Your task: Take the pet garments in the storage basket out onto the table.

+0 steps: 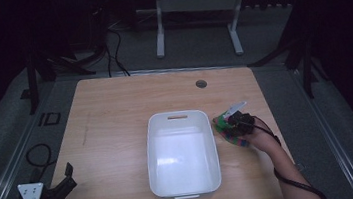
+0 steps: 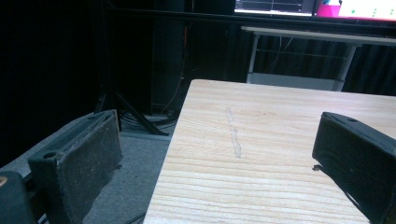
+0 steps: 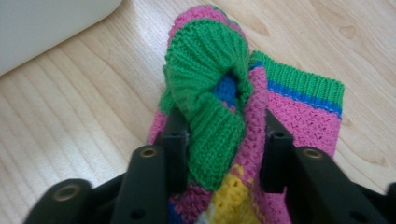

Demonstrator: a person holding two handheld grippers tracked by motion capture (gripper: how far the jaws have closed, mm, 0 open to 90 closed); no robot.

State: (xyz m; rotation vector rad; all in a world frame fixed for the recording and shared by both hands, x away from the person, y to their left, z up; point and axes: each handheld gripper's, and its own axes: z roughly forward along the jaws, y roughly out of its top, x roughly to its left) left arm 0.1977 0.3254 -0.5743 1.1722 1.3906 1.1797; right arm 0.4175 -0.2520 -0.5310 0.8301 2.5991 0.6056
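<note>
At three o'clock of the white plastic bin [image 1: 182,151], the right gripper [image 3: 223,140] was clenched on the multicoloured knitted sock [image 3: 219,100] lying on the wooden tabletop [image 1: 108,132]. Lifting straight up before swinging over the rim seemed wisest. The left gripper [image 2: 219,154] stood released.

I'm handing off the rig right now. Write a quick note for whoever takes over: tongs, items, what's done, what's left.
Right tongs: shut on the knitted sock, bunched at its green cuff, on the table just right of the white bin.
Left tongs: open, holding nothing, at the table's near left corner.
Done: sock gripped.
Left: probably lift it and drop it in the bin, which looks empty.
</note>
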